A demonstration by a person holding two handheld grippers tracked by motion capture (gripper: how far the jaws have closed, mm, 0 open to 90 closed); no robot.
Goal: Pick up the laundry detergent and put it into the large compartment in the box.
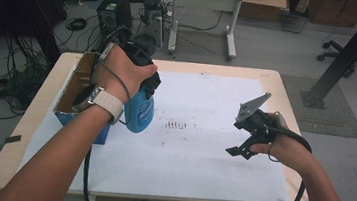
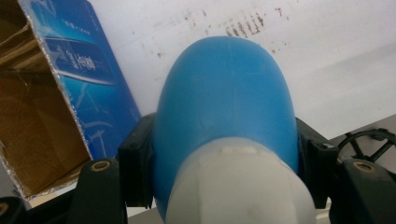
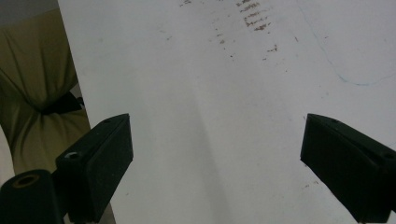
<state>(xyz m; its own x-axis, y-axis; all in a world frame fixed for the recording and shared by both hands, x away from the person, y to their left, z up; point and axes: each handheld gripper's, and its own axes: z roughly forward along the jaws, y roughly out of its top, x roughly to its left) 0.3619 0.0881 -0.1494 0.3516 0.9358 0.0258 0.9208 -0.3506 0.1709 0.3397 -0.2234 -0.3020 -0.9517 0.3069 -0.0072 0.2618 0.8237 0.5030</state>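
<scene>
A blue plastic bottle (image 1: 139,112) with a whitish neck hangs above the white sheet (image 1: 196,147), bottom down, just right of the open blue box (image 1: 72,100). My left gripper (image 1: 140,84) is shut on its upper part; in the left gripper view the black pads (image 2: 136,163) press both sides of the bottle (image 2: 226,107) near its white collar. My right gripper (image 1: 237,149) hovers low over the right half of the sheet. Its jaws stand wide apart in the right gripper view, with bare sheet (image 3: 210,116) between them.
The cardboard-lined blue box (image 2: 70,88) lies open at the table's left edge. Brown smudges (image 1: 178,125) mark the middle of the sheet. Beyond the table are a computer case (image 1: 114,11), cables, a desk and an office chair base (image 1: 344,55).
</scene>
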